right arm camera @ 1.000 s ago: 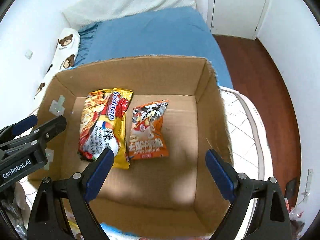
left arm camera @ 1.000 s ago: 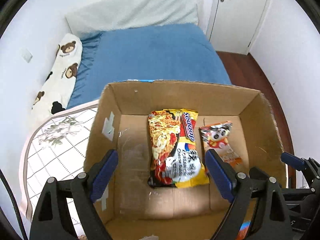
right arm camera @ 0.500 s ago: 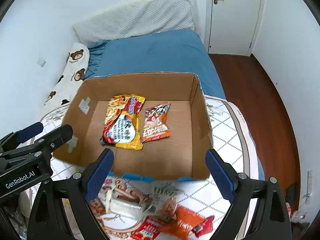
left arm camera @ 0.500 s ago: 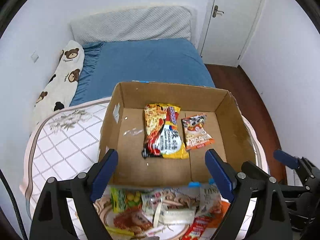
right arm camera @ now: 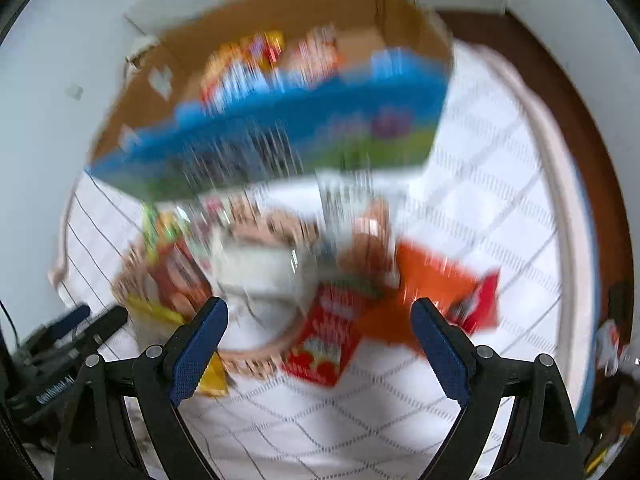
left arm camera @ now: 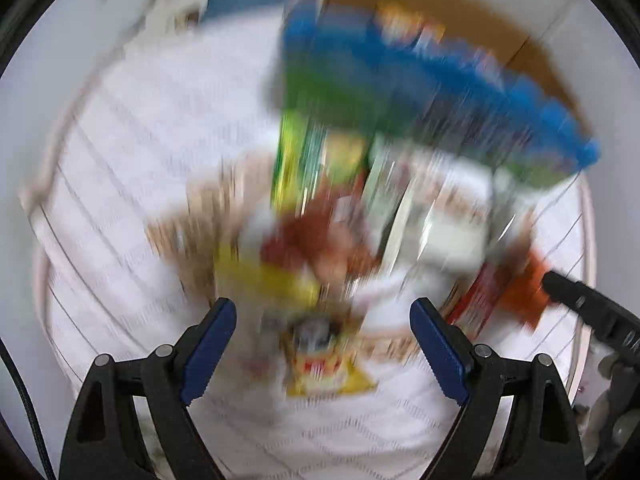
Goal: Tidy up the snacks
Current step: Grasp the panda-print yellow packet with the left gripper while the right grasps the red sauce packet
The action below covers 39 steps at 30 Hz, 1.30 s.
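Both views are heavily motion-blurred. A cardboard box (left arm camera: 472,20) with a blue printed front stands at the top; two snack packets lie inside it (right arm camera: 256,60). A pile of loose snack packets (left arm camera: 320,248) lies on a plate (right arm camera: 256,356) in front of the box, with a red packet (right arm camera: 324,340) and an orange packet (right arm camera: 436,284) beside it. My left gripper (left arm camera: 322,340) is open and empty above the pile's near edge. My right gripper (right arm camera: 320,336) is open and empty above the plate and the red packet.
A white quilted cloth (right arm camera: 500,216) with a diamond pattern covers the round table. Brown floor (right arm camera: 568,92) shows at the right. The other gripper shows at the right edge of the left view (left arm camera: 592,312) and the lower left of the right view (right arm camera: 68,340).
Both grippers have pulled back from above the box and tilted down over the snack pile on the table. The box now sits at the top of both views. Both stay open.
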Available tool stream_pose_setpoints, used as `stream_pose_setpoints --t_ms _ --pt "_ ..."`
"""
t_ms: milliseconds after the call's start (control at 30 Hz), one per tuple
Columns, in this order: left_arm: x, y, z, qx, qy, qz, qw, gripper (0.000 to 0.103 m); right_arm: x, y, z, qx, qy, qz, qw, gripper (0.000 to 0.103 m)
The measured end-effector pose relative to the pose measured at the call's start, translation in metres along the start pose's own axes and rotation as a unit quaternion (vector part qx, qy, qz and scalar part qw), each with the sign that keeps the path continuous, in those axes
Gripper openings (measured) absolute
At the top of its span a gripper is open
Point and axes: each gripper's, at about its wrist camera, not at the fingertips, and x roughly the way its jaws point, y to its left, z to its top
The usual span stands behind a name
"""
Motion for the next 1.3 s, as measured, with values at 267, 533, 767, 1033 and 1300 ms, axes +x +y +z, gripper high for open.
stream_pose_setpoints --t_ms 267,533,767,1033,1300 --pt "0.070 0.005 -0.021 -0.018 0.068 0.006 0.9975 0.089 0.081 -0.015 -0.018 0.055 0.080 0.001 0.995 0.077" --pt "0.072 0.000 -0.022 -0.014 0.056 0.005 0.9983 0.075 0.108 0.003 -0.030 0.011 0.088 -0.048 0.995 0.060" --pt "0.071 -0.012 -0.030 0.028 0.053 0.032 0.9977 0.075 0.109 0.022 -0.079 -0.115 0.131 -0.085 0.981 0.056" --pt "0.093 -0.045 -0.044 0.067 0.078 0.033 0.9942 0.050 0.109 0.022 -0.099 -0.132 0.133 -0.096 0.978 0.057" --pt "0.114 -0.056 -0.068 0.055 0.118 -0.004 0.9914 0.050 0.099 0.014 -0.102 -0.171 0.151 -0.105 0.968 0.057"
